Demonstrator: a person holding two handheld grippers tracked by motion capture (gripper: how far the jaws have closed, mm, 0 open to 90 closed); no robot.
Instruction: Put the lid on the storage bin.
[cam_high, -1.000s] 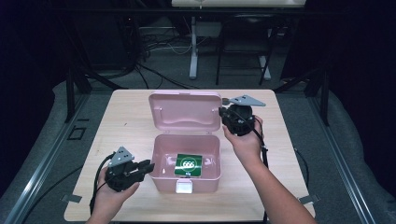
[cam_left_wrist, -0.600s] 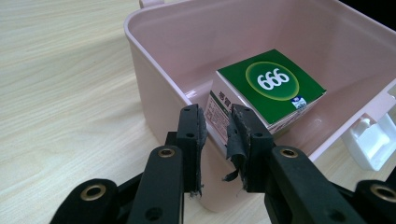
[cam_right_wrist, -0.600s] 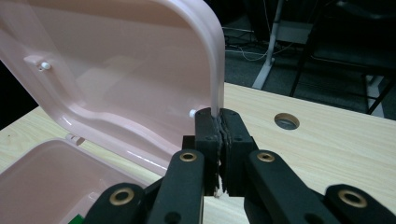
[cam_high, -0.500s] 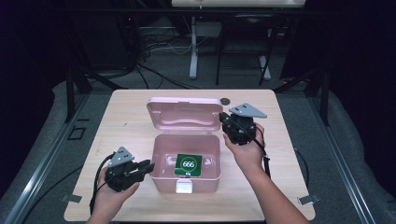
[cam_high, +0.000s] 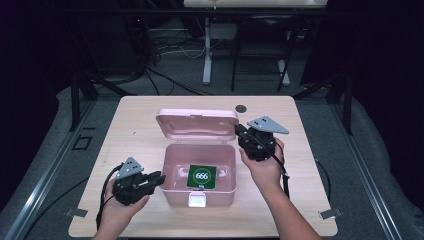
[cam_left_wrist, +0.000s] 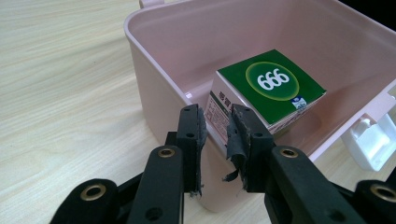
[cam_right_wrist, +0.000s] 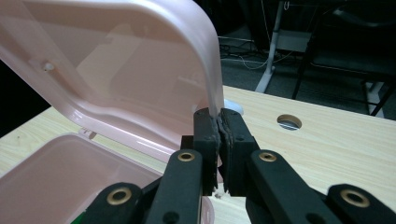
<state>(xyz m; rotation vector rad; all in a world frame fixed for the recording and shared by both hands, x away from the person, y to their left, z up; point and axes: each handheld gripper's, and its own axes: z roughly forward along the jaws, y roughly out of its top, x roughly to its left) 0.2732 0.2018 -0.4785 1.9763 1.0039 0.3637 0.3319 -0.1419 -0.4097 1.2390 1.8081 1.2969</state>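
The right gripper (cam_right_wrist: 218, 126) pinches the side edge of the pink lid (cam_right_wrist: 140, 70), jaws tight on it. The left gripper (cam_left_wrist: 215, 135) sits by the pink box (cam_left_wrist: 154, 93), jaws a little apart, holding nothing. A green carton (cam_left_wrist: 273, 86) lies inside (it says 666). I think the lid should swing down slowly, with the grip kept firm.

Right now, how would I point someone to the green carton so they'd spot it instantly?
Find the wooden table, then the open pink box at its middle with the lid tipped up behind. The carton lies inside that box: the one dark green thing there, marked with a white "666" in a ring.
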